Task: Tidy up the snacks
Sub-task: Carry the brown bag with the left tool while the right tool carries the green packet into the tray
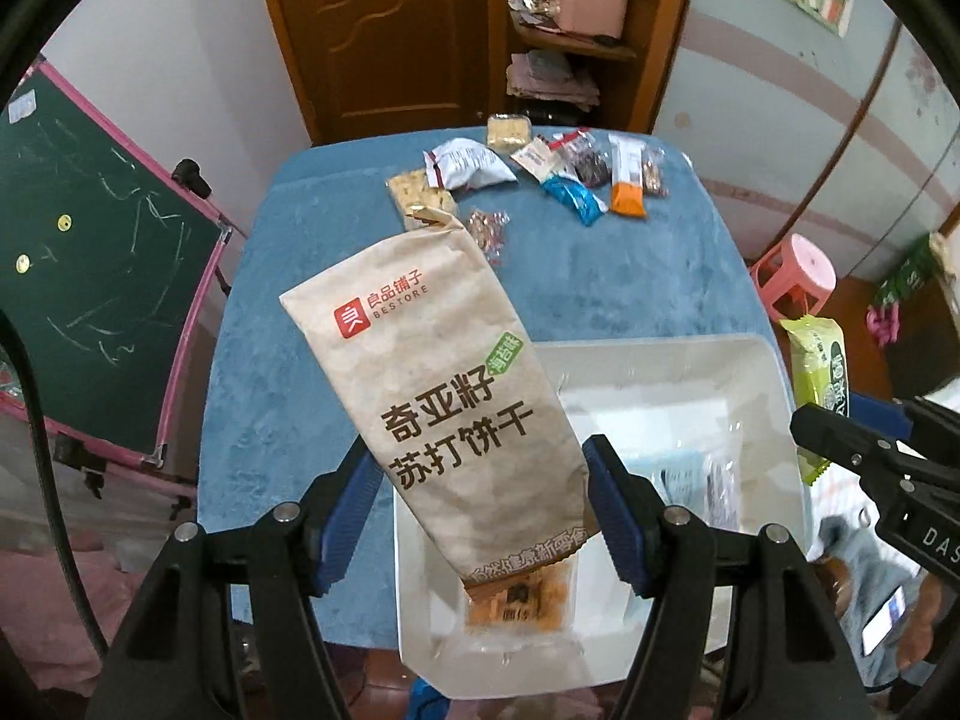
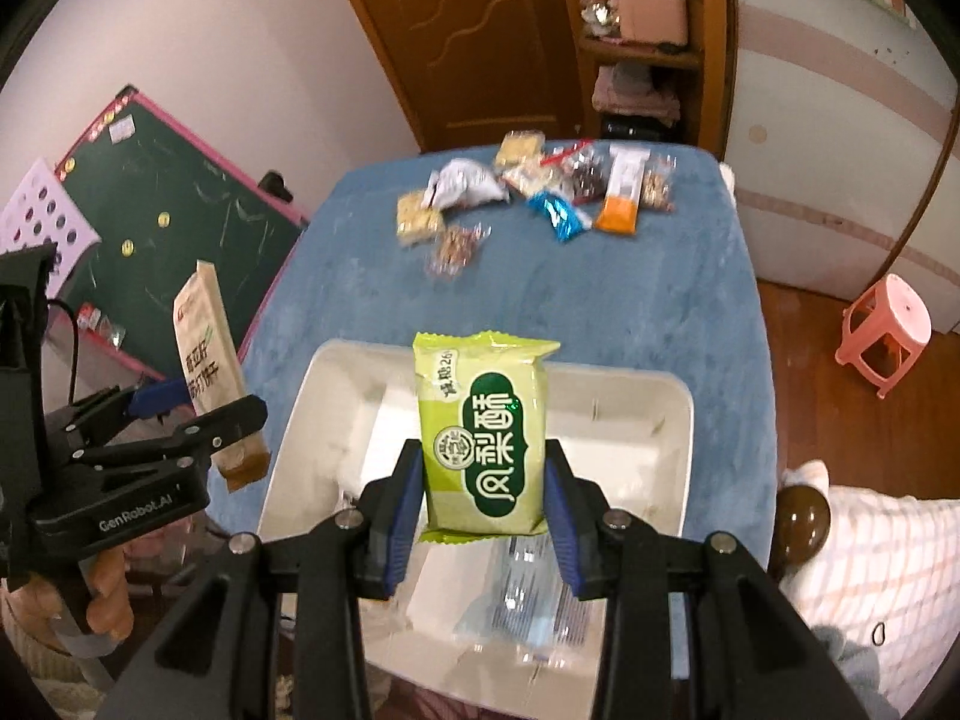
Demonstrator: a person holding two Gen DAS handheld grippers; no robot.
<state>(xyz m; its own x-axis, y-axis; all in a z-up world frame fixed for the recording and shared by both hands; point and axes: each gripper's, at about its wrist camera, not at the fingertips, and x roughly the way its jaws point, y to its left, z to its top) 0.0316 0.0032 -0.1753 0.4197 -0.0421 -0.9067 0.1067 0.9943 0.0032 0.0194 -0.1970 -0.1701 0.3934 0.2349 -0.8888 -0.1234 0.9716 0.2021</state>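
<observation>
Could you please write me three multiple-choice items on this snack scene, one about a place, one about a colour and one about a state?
1. Where do the loose snacks lie?
A. at the far end of the blue table
B. in the white bin
C. on the pink stool

2. What colour is the packet in the right gripper?
A. orange
B. green
C. blue

3. What is the left gripper doing?
A. standing open and empty
B. resting on the table
C. holding the beige cracker bag

Answers: 1 A, they lie scattered there; 2 B, a green wrapper; 3 C, the pads clamp the bag's sides.
</observation>
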